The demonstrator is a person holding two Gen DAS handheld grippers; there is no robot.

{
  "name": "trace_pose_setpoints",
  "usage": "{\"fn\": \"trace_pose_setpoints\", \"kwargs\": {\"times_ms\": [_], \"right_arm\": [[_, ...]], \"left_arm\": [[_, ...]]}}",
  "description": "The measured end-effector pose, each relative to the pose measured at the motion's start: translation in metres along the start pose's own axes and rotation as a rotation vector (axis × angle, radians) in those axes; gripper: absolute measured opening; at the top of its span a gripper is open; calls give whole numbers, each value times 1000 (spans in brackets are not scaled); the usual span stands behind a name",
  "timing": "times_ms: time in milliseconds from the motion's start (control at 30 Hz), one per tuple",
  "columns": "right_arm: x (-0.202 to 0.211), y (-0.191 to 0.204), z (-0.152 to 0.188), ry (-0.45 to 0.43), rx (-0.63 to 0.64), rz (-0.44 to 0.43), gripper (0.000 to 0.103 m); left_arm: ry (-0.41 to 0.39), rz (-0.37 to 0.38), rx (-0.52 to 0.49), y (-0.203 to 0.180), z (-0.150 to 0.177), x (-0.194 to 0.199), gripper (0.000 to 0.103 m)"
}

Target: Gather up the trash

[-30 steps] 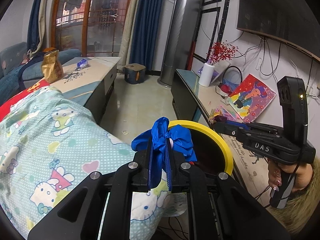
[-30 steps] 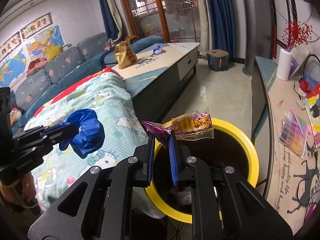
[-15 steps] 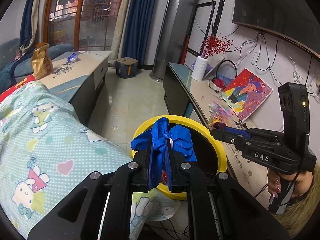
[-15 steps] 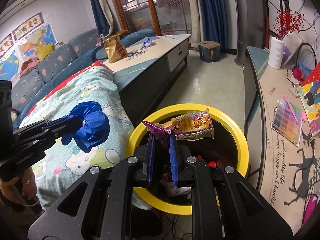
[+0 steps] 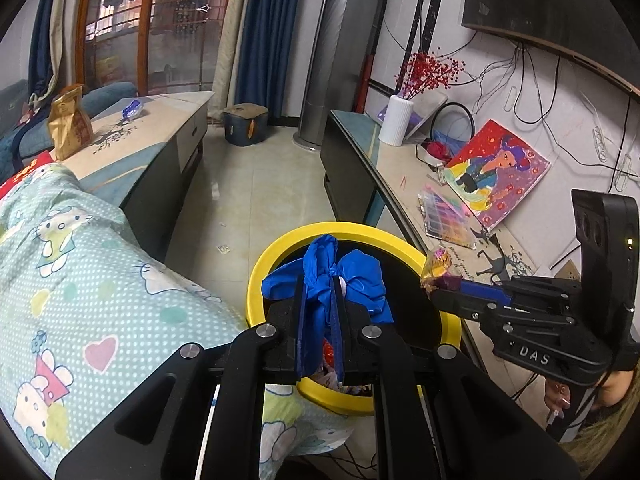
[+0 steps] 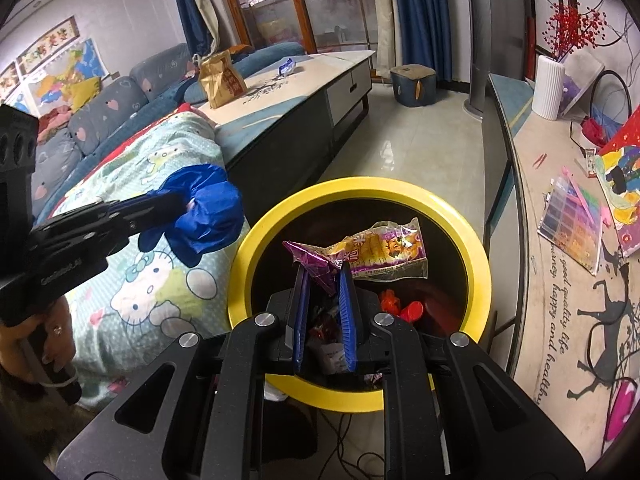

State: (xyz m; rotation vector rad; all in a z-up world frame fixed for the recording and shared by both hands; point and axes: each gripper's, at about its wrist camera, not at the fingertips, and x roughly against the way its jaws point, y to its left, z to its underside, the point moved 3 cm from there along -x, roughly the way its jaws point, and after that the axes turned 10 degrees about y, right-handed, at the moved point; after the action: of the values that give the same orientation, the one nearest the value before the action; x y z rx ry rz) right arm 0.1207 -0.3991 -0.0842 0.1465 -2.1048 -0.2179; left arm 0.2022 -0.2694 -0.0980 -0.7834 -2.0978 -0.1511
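Hanging at lower centre of the right wrist view, the snack wrapper (image 6: 374,254) is pinched by its purple twisted end in the right gripper (image 6: 324,280), whose jaws are clenched on that end. The rest of the wrapper fans out to the right with its long axis running roughly level across the frame. It sits over the dark mouth of the yellow-rimmed bin (image 6: 478,256), well inside the rim, so in my judgement simply letting go should drop it in among the red scraps (image 6: 402,308) already at the bottom.

A crumpled blue plastic bag (image 5: 340,276) is grasped by the left gripper (image 5: 318,304), jaws clenched with the plastic bunched between and above the tips. From the left wrist view it lies at lower centre, over the near left part of the bin (image 5: 256,284). From the right wrist view, however, the same bag (image 6: 208,208) appears at middle left, just outside the yellow rim and above the cartoon-print blanket (image 6: 132,280). Which reading holds I cannot tell for sure. The right hand therefore looks the better placed of the two; the left probably needs to carry its bag a little further toward the middle of the bin before releasing.

Beyond the bin, a low table (image 6: 304,84) in the upper centre holds a brown paper bag (image 6: 222,80) and a small blue wrapper (image 6: 287,66).
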Motion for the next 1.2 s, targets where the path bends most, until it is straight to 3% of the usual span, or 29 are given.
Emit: {"fn": "trace_pose_setpoints", "kwargs": {"times_ms": [433,500,600,733,867,1067,1200], "right_arm": [[-26,-3,10,64,-22,8,14],[-28,-4,12,73,-29,12,18],[-25,-7,13,72,-38,19,27],[-14,-13,15,56,-56,40,29],[1,-16,18,17,-81,70,48],[27,-16,19,-62,-108,117,66],[40,-12,18,-112,-105,153,80]], "left_arm": [[60,13,-17,-10,-15,-36,11],[65,15,-27,-13,-18,-41,12],[65,24,-18,-15,-24,-44,28],[47,31,-20,-17,-26,-40,50],[29,29,-10,-15,-25,-29,74],[12,-20,23,0,-15,-5,95],[-14,-57,59,15,-6,17,96]]}}
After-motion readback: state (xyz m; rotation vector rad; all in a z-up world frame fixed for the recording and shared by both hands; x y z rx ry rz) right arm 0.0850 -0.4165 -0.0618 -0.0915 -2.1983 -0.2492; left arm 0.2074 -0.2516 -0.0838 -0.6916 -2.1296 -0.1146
